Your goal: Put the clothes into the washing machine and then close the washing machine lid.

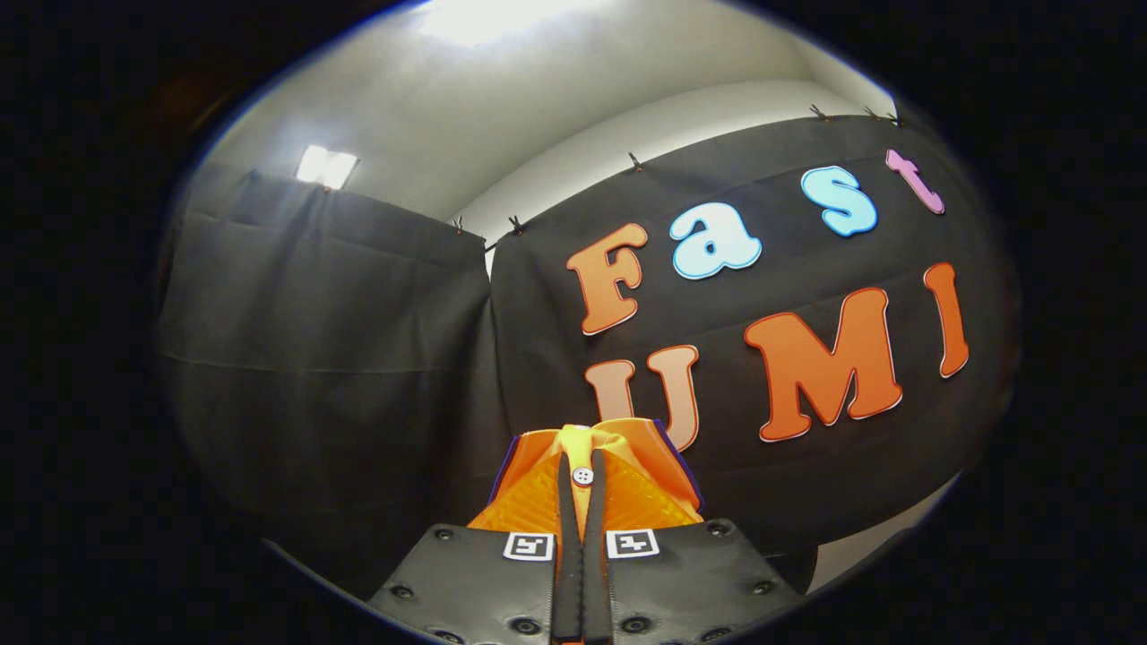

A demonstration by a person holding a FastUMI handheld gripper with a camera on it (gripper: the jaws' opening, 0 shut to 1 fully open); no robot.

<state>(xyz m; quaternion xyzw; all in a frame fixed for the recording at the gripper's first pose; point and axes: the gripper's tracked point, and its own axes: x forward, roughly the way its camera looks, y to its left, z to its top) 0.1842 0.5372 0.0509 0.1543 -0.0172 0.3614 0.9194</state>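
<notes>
Pinching a fold of yellow-orange cloth (581,443), the gripper (581,475) is sitting nearly closed, its two fingers (564,502) running side by side with only a thin strip of the fabric showing in the slit between them. Both fingers are pressing on that strip. A small white button (582,476) is lying in the slit, sewn to the garment and caught between the fingers partway along their length. The cloth is bunching up over the fingertips and peeking out just past them, so the garment is being held off any surface, up in front of the camera.

Two square black-and-white markers (528,546) are sitting on the finger mounts either side of the slit, with the dark bolted gripper plates (466,582) spreading out below them.

Beyond the fingers, black cloth (332,358) is hanging as the booth wall, in two panels that are meeting at a seam just ahead and slightly left of the fingertips. Small clips (634,162) are holding the cloth's top edge along a line. Above that, a pale wall and ceiling (502,107) are showing, with a bright ceiling light (326,166) glowing over the left panel and a broader glare higher up.
</notes>
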